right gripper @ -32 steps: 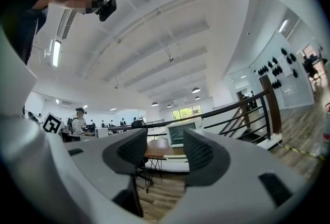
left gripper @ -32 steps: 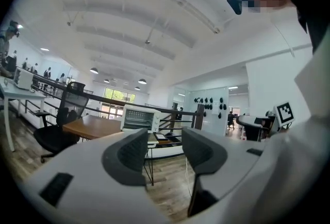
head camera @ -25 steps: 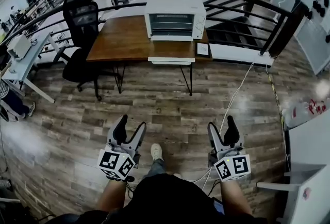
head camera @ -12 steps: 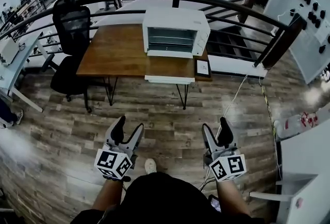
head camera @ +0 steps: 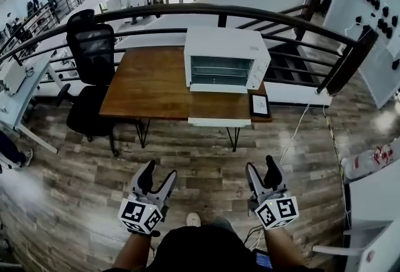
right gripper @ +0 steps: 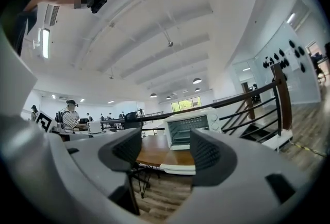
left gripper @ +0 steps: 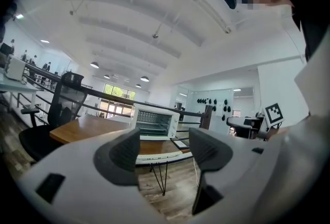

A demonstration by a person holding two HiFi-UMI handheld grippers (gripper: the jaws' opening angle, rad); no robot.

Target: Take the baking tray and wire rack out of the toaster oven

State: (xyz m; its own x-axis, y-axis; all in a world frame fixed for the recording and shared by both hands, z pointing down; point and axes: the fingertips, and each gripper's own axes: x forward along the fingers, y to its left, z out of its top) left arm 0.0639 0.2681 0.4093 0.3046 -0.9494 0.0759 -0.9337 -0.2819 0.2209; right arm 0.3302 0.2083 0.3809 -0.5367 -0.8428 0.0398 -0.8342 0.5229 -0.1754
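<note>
A white toaster oven stands on a brown wooden table across the floor from me. Its door hangs open over the table's front edge. Thin wire rack lines show inside; I cannot make out a baking tray. My left gripper and right gripper are held level over the floor, well short of the table. The left is open and empty. The right one's jaws are closing a little, with nothing between them. The oven shows between the left gripper jaws, and the oven between the right gripper jaws.
A black office chair stands at the table's left end. A small framed panel lies on the table's right corner. A dark railing runs behind the table. A white cable crosses the floor at right. White desks stand at left.
The table and oven have come nearer and look larger. Both grippers have been carried forward toward them, still side by side and empty.
</note>
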